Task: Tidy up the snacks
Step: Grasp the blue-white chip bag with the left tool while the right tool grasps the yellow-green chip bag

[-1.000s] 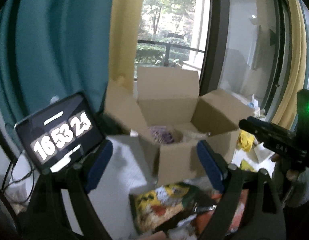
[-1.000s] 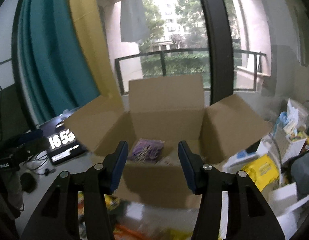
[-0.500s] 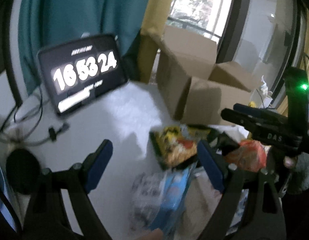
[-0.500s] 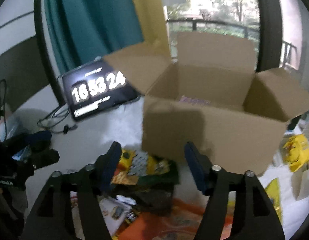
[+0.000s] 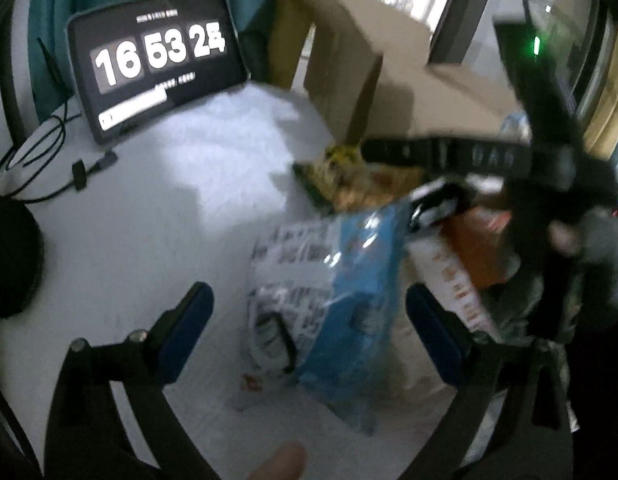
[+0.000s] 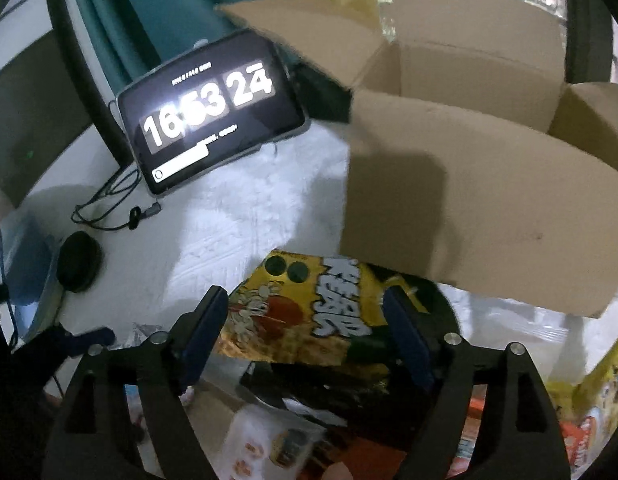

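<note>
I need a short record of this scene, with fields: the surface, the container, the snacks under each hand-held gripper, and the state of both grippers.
surface: white table
container: open brown cardboard box, near the table's back
clock: black tablet leaning left of the box
left target: blue and white plastic snack bag, lying flat
right target: yellow snack bag with white lettering, in front of the box
left hand-held gripper: jaws opening, bag below, not gripped
right hand-held gripper: jaws opening, nothing gripped

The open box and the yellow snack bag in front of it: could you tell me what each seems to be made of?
Box: apparently corrugated cardboard, matte brown, with creased fold-out flaps. Yellow snack bag: probably glossy plastic or foil film, printed, wrinkled and catching light; which film is unclear.
</note>
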`<state>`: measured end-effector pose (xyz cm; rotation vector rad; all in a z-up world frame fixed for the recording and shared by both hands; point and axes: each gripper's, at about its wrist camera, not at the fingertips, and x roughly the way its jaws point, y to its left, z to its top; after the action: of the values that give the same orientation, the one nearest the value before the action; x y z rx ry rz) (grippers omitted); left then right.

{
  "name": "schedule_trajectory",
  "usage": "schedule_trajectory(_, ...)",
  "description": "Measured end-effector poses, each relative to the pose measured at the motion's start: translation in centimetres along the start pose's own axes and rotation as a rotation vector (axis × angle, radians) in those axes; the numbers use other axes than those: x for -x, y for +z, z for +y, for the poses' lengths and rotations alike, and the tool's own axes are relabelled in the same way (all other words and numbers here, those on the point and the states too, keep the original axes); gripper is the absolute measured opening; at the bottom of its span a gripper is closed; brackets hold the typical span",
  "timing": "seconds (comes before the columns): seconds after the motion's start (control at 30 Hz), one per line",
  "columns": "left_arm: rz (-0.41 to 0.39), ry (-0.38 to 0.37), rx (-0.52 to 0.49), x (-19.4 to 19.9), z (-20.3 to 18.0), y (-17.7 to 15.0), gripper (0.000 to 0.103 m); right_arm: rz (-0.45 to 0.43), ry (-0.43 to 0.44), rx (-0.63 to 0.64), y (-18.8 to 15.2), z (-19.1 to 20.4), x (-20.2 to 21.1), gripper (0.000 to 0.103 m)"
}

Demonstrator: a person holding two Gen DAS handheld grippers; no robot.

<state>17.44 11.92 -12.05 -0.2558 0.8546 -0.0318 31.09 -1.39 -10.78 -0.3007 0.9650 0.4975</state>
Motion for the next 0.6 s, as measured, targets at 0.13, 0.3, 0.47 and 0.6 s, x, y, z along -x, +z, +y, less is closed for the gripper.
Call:
schedule_trajectory(0.13,0.040,-0.011,0.048,-1.1,1.2,-0.4,0.098,0.047,0.018,-0.001,0.4,1.0,-1.5,0.083)
schedule_trajectory(0.3,0.001,-0.012,0.092,-0.4,2.9,-0.7,0.097,0.105,0.006,0.025,0.5,2.6,-3.5,0.083)
schedule_trajectory(0.47,-0.010,-0.030,0.083,0.3,3.3,-0.8,0.086,0.109,-0.121,0.074,0.4,3.6,-5.0,0.085)
schedule_trajectory(0.6,-0.030,-0.030,0.064,0.8,2.9,-0.6,0.084,0.084,-0.178,0.129,0.2,4.1,-5.7,0.086)
